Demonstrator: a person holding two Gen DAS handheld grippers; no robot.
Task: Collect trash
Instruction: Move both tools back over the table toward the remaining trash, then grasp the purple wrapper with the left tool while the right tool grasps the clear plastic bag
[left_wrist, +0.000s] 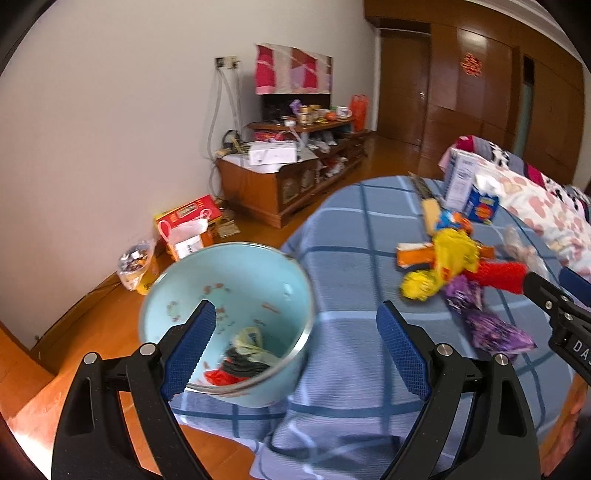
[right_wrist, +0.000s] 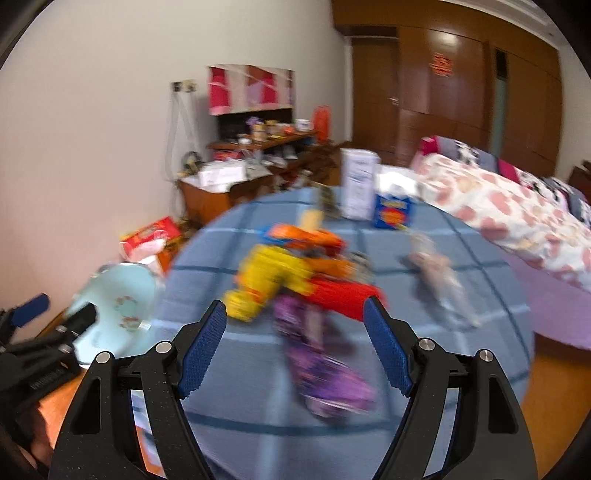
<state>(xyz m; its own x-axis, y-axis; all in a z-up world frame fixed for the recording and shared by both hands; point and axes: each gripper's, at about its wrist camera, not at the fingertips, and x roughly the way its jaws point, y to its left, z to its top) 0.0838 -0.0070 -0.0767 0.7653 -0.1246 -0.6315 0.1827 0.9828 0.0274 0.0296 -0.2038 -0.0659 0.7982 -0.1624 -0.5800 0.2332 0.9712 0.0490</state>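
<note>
Both claws are released, with nothing between the pads. Left claw (left_wrist: 295, 350) hangs over the edge of a round table with a blue checked cloth (left_wrist: 354, 236), its left pad in front of a light blue bin (left_wrist: 229, 288) that stands just beside the table. Some trash already lies in the bin. Right claw (right_wrist: 295, 350) points at the trash pile (right_wrist: 291, 273) on the cloth: yellow, orange, red and purple wrappers, touching each other. Behind them stand two cartons (right_wrist: 373, 199).

"DA" on right gripper (left_wrist: 570, 291)
</note>
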